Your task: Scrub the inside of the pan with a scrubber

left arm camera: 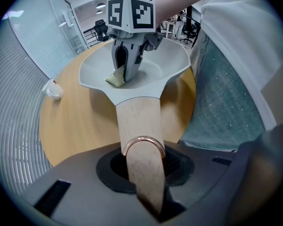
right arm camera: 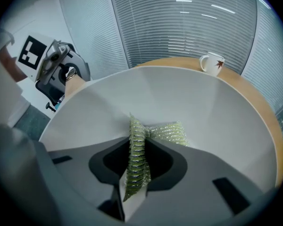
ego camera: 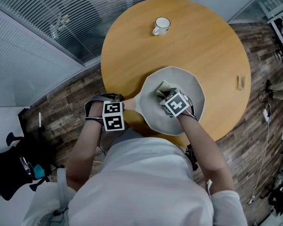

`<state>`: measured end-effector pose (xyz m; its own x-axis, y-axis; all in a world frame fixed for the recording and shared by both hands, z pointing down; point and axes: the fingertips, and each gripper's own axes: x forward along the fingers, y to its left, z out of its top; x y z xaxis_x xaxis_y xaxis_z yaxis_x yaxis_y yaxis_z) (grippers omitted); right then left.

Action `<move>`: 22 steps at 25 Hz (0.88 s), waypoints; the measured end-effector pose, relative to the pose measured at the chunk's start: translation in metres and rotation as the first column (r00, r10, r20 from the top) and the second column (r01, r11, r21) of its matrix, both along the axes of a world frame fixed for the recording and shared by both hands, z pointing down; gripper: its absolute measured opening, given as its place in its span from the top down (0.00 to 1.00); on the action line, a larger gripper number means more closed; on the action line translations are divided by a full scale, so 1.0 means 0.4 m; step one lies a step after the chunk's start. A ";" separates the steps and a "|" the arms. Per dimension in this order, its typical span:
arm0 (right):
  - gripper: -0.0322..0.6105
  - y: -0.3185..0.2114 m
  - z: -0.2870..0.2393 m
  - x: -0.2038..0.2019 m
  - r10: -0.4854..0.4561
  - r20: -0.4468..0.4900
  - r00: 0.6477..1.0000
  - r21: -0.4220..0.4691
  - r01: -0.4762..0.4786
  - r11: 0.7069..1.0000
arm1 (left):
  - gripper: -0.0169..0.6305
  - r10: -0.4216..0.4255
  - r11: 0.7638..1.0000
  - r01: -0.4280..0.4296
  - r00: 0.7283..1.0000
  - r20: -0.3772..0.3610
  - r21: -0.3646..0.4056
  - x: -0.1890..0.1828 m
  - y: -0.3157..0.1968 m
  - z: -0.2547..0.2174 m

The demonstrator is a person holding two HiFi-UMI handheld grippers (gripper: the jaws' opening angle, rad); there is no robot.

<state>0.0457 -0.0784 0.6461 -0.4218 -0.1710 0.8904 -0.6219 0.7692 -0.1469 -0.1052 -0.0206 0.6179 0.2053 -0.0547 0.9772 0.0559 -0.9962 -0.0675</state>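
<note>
A pale grey pan (ego camera: 191,81) with faceted walls lies on the round wooden table (ego camera: 203,36), its wooden handle (left arm camera: 137,126) pointing toward me. My left gripper (ego camera: 120,108) is shut on that handle, near its copper ring (left arm camera: 142,142). My right gripper (ego camera: 169,97) points down into the pan and is shut on a green, glittery scrubber (right arm camera: 137,154). The scrubber's free end (right arm camera: 170,133) rests against the pan's inner wall (right arm camera: 188,98). From the left gripper view, the scrubber (left arm camera: 115,77) shows under the right gripper's fingers (left arm camera: 127,62).
A white mug (ego camera: 161,25) stands at the table's far side. A small wooden block (ego camera: 241,82) lies near the right edge. Glass partitions with blinds (right arm camera: 179,22) stand behind the table. A black chair base (ego camera: 19,159) is on the floor at left.
</note>
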 end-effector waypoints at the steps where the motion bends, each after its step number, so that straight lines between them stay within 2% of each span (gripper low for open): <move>1: 0.80 -0.004 -0.001 0.011 0.017 0.001 1.000 -0.002 -0.017 1.000 | 0.83 0.000 1.000 0.000 1.000 -0.001 0.000 0.001 0.000 0.000; 12: 0.80 0.004 -0.013 0.114 0.167 0.009 0.986 -0.061 -0.166 0.984 | 0.83 0.003 1.000 -0.003 1.000 0.002 -0.002 0.004 0.006 -0.004; 22: 0.80 0.068 -0.011 0.146 0.163 -0.019 0.986 -0.144 -0.164 0.976 | 0.83 0.002 1.000 -0.002 1.000 0.003 -0.002 0.002 0.003 -0.002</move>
